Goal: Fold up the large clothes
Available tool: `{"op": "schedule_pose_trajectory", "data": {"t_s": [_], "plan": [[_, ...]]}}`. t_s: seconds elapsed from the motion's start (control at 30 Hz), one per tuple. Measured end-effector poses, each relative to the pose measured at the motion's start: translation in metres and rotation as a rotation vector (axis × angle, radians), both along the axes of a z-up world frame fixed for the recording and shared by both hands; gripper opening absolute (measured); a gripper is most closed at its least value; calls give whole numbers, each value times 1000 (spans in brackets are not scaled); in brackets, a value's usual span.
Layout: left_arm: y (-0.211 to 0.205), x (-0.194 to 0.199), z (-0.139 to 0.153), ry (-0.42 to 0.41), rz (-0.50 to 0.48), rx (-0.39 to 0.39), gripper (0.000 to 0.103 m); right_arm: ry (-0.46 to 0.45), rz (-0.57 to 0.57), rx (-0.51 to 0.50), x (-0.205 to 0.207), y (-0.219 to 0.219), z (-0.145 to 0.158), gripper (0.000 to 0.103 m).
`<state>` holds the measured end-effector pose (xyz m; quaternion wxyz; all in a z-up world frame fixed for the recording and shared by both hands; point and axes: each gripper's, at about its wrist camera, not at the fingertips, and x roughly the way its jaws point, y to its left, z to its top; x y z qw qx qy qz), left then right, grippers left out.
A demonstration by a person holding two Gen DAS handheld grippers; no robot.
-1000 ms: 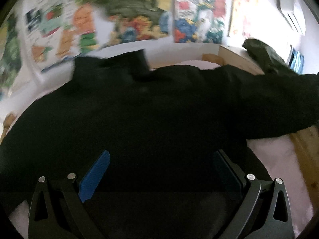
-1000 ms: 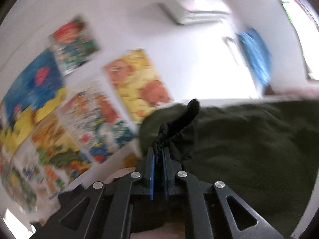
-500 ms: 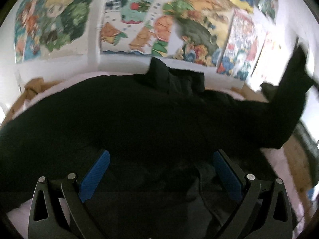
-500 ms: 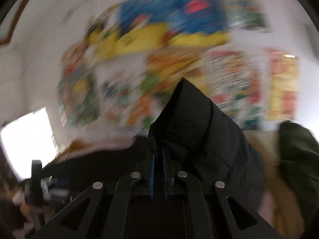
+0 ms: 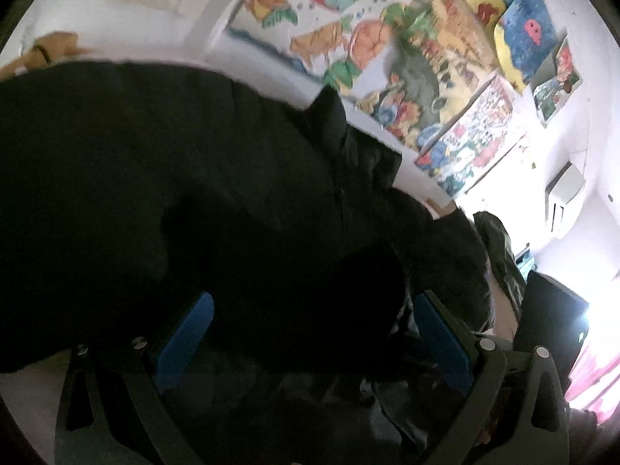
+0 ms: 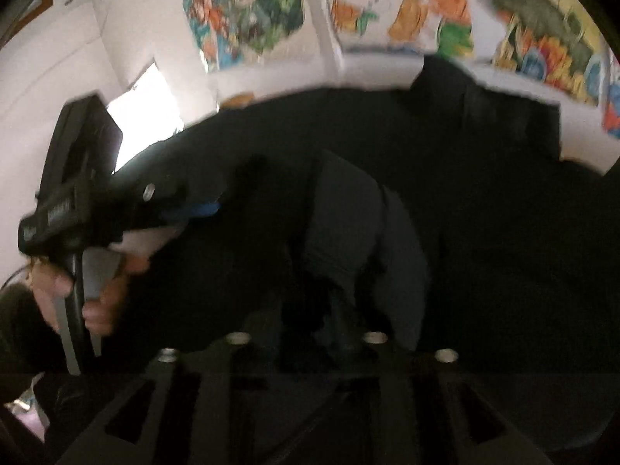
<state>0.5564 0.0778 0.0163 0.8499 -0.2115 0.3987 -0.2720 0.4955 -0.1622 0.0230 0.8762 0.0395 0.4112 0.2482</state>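
A large black jacket (image 5: pixel 193 178) lies spread across the bed, its collar (image 5: pixel 333 116) towards the wall. My left gripper (image 5: pixel 314 321) hovers low over its near part, open, with only dark cloth below the blue pads (image 5: pixel 186 333). In the right wrist view the jacket's sleeve (image 6: pixel 356 232) lies folded across the jacket body (image 6: pixel 503 232). My right gripper (image 6: pixel 310 310) is just behind the sleeve end, its jaws opening, with the cuff loose between the dark fingers. The left gripper (image 6: pixel 77 201) also shows at the left there, held in a hand (image 6: pixel 100 302).
Colourful posters (image 5: pixel 387 58) cover the white wall behind the bed. An olive-green garment (image 5: pixel 500 255) lies at the right end of the bed, and an air conditioner (image 5: pixel 562 197) hangs beyond it. Pale bedsheet (image 5: pixel 23 399) shows at the near left.
The right gripper swung the sleeve from high in the air down and across onto the jacket body, and its jaws parted. The left gripper shifted sideways and rolled, staying open.
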Motion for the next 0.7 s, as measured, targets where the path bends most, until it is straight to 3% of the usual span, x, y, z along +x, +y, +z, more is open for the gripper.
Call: {"op": "schedule_pose_trajectory", "data": {"t_s": [0.07,0.1,0.17,0.33,0.43,0.47,0.5,0.53,0.6,0.67,0.7], "plan": [[-7,4,-4,9,-14,17,102,14,22,8,-7,-3,-2,37],[-11,6,-6,13,-22,25,102,19,21,4,-10,-6,0,50],[-18,8,-11,24,-46,35,102,2,4,-1,-18,-17,7,62],[-38,14,-21,46,-102,7,101,-55,-57,-26,-45,-52,26,70],[-47,18,-28,73,-74,27,96,-68,-143,-1,-53,-84,34,71],[-49,19,-30,84,-67,46,77,-69,-171,10,-53,-93,36,71],[-52,20,-31,89,-59,70,46,-72,-199,20,-56,-103,36,71],[-56,21,-32,88,-29,127,39,-76,-228,24,-58,-112,37,71],[-61,19,-30,61,1,185,11,-95,-286,17,-65,-128,39,71],[-62,14,-20,2,25,199,4,-133,-346,-7,-70,-143,42,72],[-63,10,-14,-33,41,213,3,-154,-379,-24,-74,-151,44,78]]}}
